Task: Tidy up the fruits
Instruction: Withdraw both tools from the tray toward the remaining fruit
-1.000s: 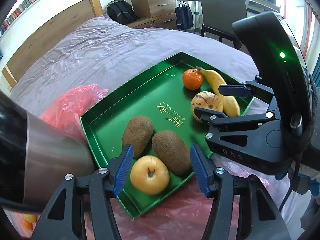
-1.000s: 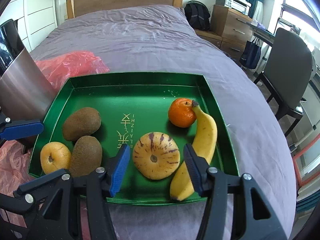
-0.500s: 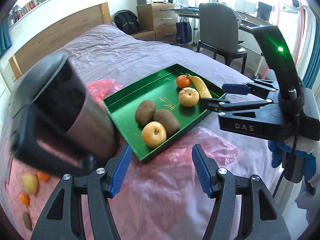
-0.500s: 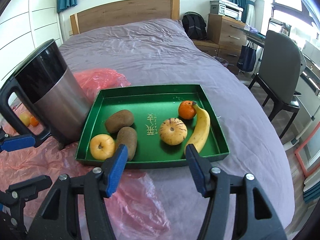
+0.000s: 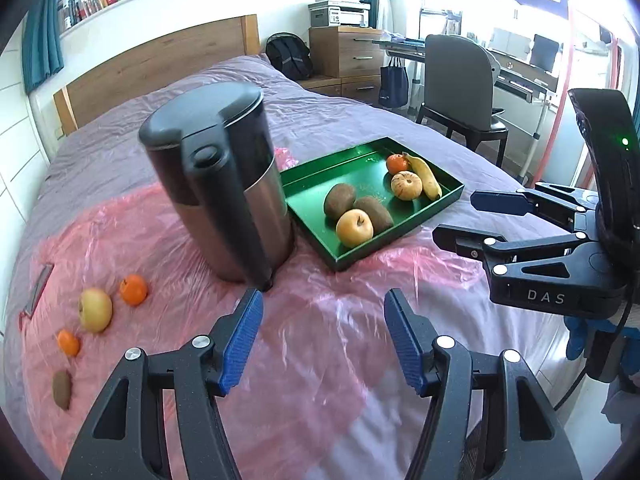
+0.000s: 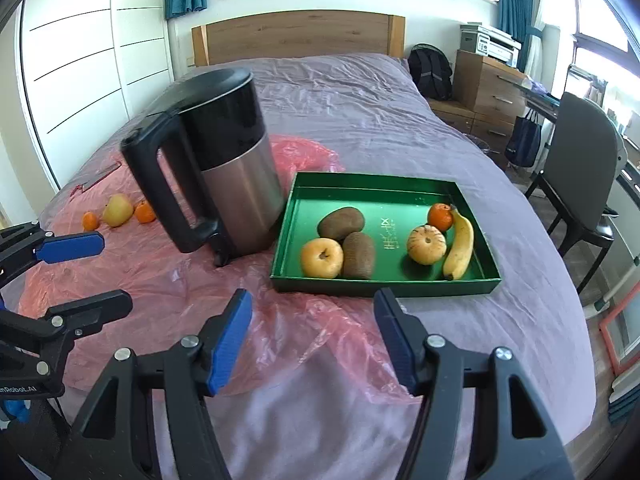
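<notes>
Fruits lie on the bed [image 6: 344,92] in two groups. Nearest, both grippers hover empty: left gripper [image 5: 323,338] jaws apart, right gripper [image 6: 312,334] jaws opening wide. The green tray [image 6: 384,286] holds six: one apple [image 6: 321,258], two kiwis [image 6: 341,222], one striped melon [image 6: 426,244], one tangerine [image 6: 440,216], one banana [image 6: 460,248]. Beside it stands one kettle [image 6: 224,168]. On the pink plastic sheet [image 5: 320,320] lie four: two tangerines [image 5: 133,289], one apple [image 5: 95,309], one kiwi [image 5: 62,389].

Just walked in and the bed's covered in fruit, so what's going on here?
A person is sorting fruit with two handheld grippers. The green tray already holds six pieces, including a banana and two kiwis. A kettle stands beside it on pink plastic sheeting, with more fruit beyond. The left gripper is empty; the right gripper is opening, also empty.
</notes>
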A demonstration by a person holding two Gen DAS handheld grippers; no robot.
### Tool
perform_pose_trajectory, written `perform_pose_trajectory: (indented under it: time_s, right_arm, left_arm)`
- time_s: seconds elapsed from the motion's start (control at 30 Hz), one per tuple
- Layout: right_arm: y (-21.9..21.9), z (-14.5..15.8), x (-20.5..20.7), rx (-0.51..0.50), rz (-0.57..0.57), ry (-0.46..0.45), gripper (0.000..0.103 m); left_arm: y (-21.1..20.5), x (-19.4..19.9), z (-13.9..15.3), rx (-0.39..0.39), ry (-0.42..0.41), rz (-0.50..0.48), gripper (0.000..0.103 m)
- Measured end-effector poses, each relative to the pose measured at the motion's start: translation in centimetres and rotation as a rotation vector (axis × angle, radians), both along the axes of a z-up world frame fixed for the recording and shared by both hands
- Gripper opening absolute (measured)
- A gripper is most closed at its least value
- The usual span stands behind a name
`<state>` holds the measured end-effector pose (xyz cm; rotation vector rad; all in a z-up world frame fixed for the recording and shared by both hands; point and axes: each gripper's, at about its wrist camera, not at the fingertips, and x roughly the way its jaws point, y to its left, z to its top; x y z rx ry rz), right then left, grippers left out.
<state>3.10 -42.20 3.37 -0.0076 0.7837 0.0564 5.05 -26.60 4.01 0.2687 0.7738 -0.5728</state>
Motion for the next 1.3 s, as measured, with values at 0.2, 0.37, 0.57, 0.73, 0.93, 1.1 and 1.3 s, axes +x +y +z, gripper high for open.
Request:
perform_pose_trajectory:
  time_s: [0.2,0.37,0.57,0.73,0.93,1.1,1.3]
  right_arm:
    - [3.9,-0.1,-1.5,-0.008,0.050,0.013,0.095]
    - [7.0,-0.4,-2.2,-0.023,0.093,0.029,0.096]
    - [10.4,-0.7,-2.5,-0.039,0.143,0.045,0.096]
    - [13.5,-0.6,-2.3,-0.056,0.193,0.063,0.096]
    - [16.7,-0.4,-1.7,-0.069,0.237,0.071,0.096]
    - [18.7,-1.6,-1.2,-0.070,0.251,0.104,0.096]
    - [21.2,-2.7,-0.5,-0.089,0.289,0.139,0.096]
  left_arm:
    - [3.5,-1.3,-0.3,0.017,0.032,0.026,0.058]
    - [7.0,-1.9,-0.3,0.020,0.018,0.082,0.065]
    - [11.5,-1.8,-0.7,-0.008,0.031,0.147,0.069]
    - [15.0,-1.3,-0.8,-0.035,0.035,0.197,0.077]
    - [19.4,-0.4,-1.5,-0.062,0.042,0.260,0.077]
    - [22.9,0.3,-2.7,-0.083,0.061,0.314,0.079]
    - [27.9,1.4,-4.2,-0.082,0.070,0.389,0.079]
